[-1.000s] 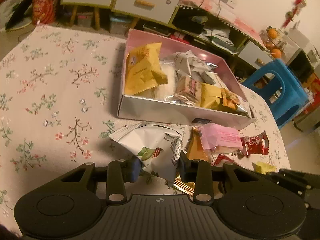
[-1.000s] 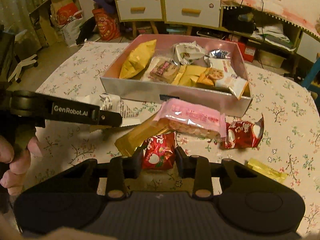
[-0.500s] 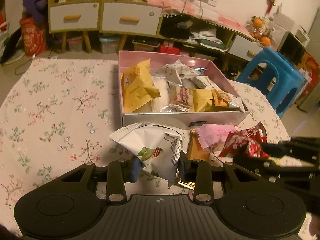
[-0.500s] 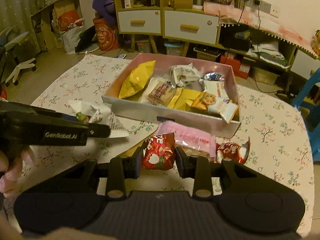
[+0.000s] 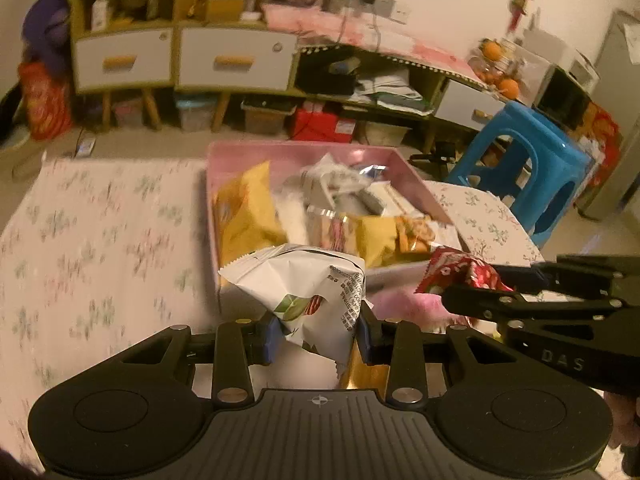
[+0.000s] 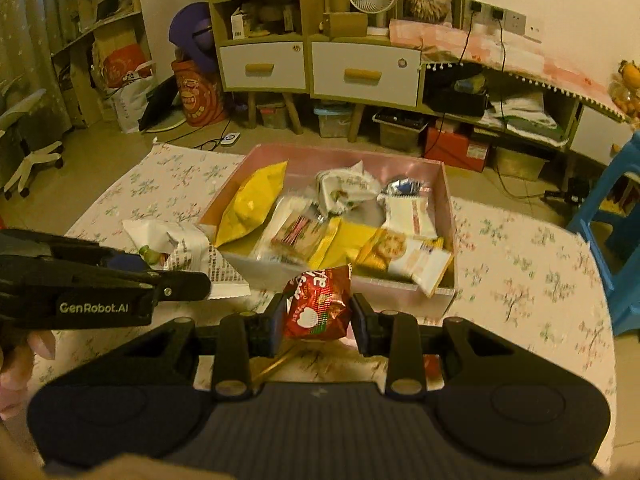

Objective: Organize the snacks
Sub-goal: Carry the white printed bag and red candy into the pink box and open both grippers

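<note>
My left gripper point(image 5: 316, 334) is shut on a white snack packet point(image 5: 308, 288) with green and red print, held above the table just in front of the pink box point(image 5: 404, 164). My right gripper point(image 6: 316, 320) is shut on a red snack packet point(image 6: 318, 304), also lifted near the box's front wall. The pink box point(image 6: 448, 184) holds several packets, among them a yellow bag point(image 6: 252, 204). Each gripper shows in the other's view: the right one point(image 5: 472, 292) with the red packet point(image 5: 460, 276), the left one point(image 6: 180, 276) with the white packet point(image 6: 176, 244).
A pink packet point(image 5: 404, 304) and a gold packet point(image 5: 368, 372) lie on the floral tablecloth point(image 5: 100, 248) below the grippers. A blue stool point(image 5: 540, 156) stands off the table's right side. Cabinets with drawers point(image 6: 320, 68) line the far wall.
Both grippers have risen with their packets and now sit nearer the box's front wall. The red packet, low by the table a second ago, hangs clear of it.
</note>
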A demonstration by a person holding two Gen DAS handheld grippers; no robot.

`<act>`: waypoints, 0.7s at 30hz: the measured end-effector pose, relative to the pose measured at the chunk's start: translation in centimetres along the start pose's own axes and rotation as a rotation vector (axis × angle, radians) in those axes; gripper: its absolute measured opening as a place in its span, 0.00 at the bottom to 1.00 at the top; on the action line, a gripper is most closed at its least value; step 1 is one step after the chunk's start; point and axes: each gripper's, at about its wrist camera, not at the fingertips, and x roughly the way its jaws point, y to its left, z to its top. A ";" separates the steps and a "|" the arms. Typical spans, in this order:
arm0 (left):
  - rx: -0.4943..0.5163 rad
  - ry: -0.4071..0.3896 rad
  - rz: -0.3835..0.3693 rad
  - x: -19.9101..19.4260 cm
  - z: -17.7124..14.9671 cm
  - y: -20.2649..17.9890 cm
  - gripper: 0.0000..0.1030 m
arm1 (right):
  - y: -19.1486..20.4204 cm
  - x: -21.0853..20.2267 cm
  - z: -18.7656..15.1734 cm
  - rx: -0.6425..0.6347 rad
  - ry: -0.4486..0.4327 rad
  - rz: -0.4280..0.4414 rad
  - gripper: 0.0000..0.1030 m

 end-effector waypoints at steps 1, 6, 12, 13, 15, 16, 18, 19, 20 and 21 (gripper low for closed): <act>0.022 -0.006 0.006 0.2 0.5 -0.3 0.33 | -0.1 0.2 0.3 -0.006 -0.002 -0.004 0.30; 0.093 -0.020 0.023 2.0 2.7 -1.1 0.33 | -1.4 1.3 2.1 -0.002 -0.017 -0.005 0.30; 0.124 -0.013 0.041 4.5 4.2 -1.5 0.34 | -3.2 3.0 3.0 0.029 -0.019 -0.009 0.30; 0.127 -0.013 0.042 4.8 4.4 -1.6 0.34 | -3.4 3.4 3.0 0.031 -0.014 -0.016 0.30; 0.129 -0.010 0.048 5.4 4.7 -1.5 0.34 | -3.7 3.8 3.0 0.032 -0.003 -0.028 0.30; 0.128 -0.008 0.050 5.7 4.8 -1.4 0.34 | -3.8 4.0 3.0 0.036 0.001 -0.032 0.30; 0.128 -0.005 0.060 6.2 4.9 -1.3 0.34 | -4.2 4.3 3.0 0.045 0.008 -0.035 0.30; 0.129 -0.003 0.066 6.4 4.9 -1.3 0.34 | -4.3 4.5 3.1 0.051 0.012 -0.036 0.30; 0.131 -0.002 0.070 6.6 4.9 -1.3 0.34 | -4.5 4.7 3.1 0.058 0.014 -0.037 0.30; 0.135 -0.004 0.070 6.7 4.8 -1.4 0.34 | -4.7 4.8 3.0 0.065 0.018 -0.039 0.30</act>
